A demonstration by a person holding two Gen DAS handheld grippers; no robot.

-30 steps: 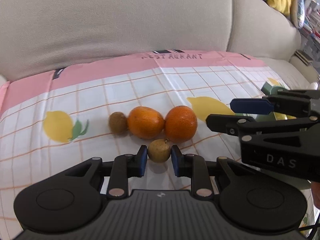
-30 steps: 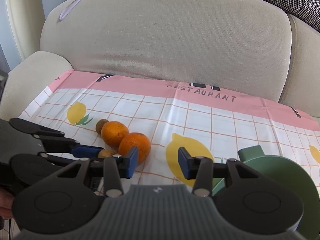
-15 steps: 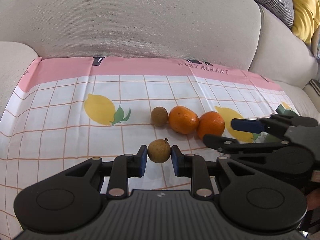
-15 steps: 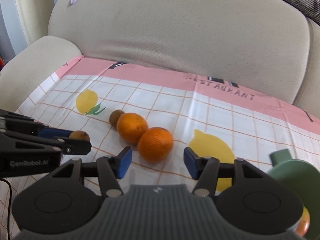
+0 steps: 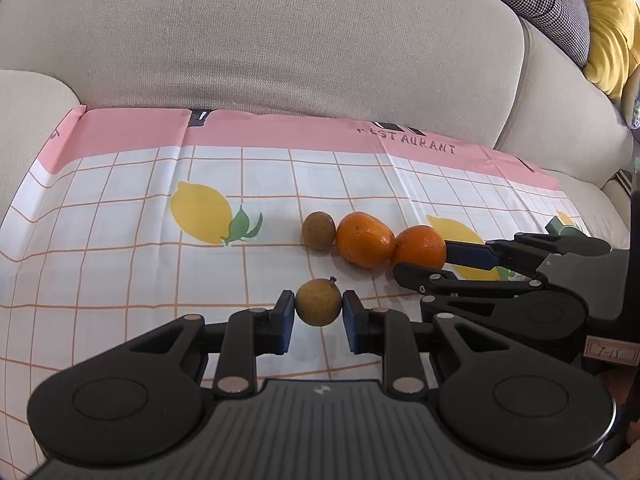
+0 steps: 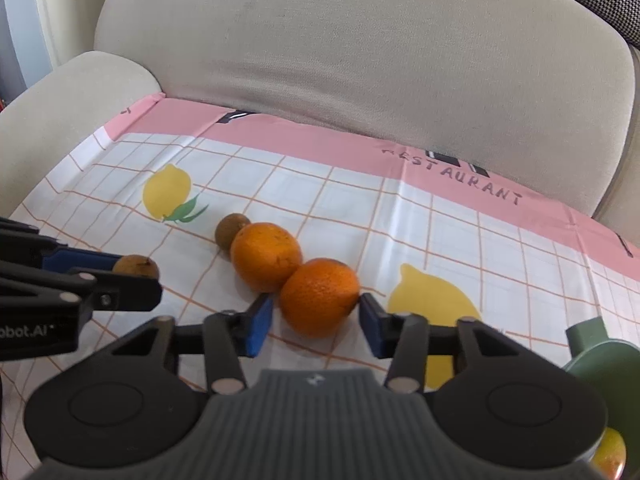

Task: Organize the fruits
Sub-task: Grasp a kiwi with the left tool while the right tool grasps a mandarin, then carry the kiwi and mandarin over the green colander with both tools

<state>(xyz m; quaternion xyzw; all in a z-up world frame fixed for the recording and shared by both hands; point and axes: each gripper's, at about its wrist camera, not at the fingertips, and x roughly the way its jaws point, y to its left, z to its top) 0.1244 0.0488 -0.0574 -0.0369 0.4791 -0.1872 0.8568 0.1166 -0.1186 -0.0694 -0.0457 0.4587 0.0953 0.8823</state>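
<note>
The left gripper [image 5: 319,316] clamps a small brown fruit [image 5: 319,302] above the cloth [image 5: 120,272] while the right gripper [image 6: 316,322], jaws just closing, brackets the nearer orange [image 6: 319,297]; the second orange [image 6: 265,257] and another brown fruit [image 6: 230,231] remain unsorted, the green bowl [image 6: 600,368] nearby.

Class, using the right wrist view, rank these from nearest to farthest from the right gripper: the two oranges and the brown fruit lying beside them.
1. Near orange, between the right gripper pads.
2. Far orange, touching it, up-left.
3. Brown fruit, farthest, at the row's left end.
</note>
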